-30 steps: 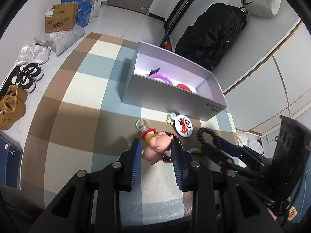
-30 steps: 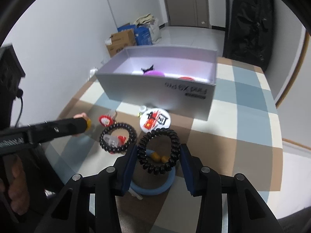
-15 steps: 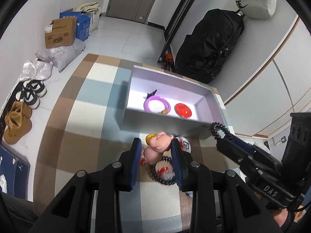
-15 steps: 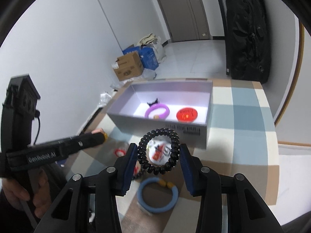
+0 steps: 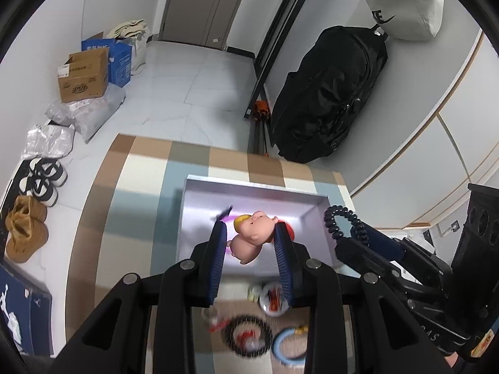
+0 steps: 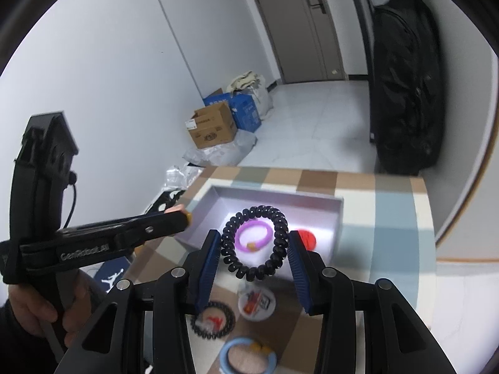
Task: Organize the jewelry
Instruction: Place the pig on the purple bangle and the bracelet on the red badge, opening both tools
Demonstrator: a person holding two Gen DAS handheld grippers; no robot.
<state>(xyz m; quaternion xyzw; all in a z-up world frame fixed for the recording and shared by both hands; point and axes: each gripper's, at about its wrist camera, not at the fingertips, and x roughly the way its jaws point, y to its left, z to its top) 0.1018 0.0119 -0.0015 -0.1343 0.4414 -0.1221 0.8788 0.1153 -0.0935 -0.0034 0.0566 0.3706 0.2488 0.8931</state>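
**Jewelry held up over the box**

Jewelry is in both claws, up in the air. The left claw [image 5: 249, 243] pinches a little pink pig toy [image 5: 253, 236] between its blue pads [image 5: 218, 251]. The right claw [image 6: 253, 244] squeezes a black curly bracelet [image 6: 254, 243] that stands up like a ring. Both hang above the gray box [image 6: 338, 218] on the checked mat [image 6: 393, 237]. Inside the box lie a purple bracelet [image 6: 253, 236] and a red round thing [image 6: 307, 238]. On the mat near the box sit a white round badge [image 6: 256, 302], another black curly bracelet [image 6: 212, 315] and a blue bracelet [image 6: 248, 355].
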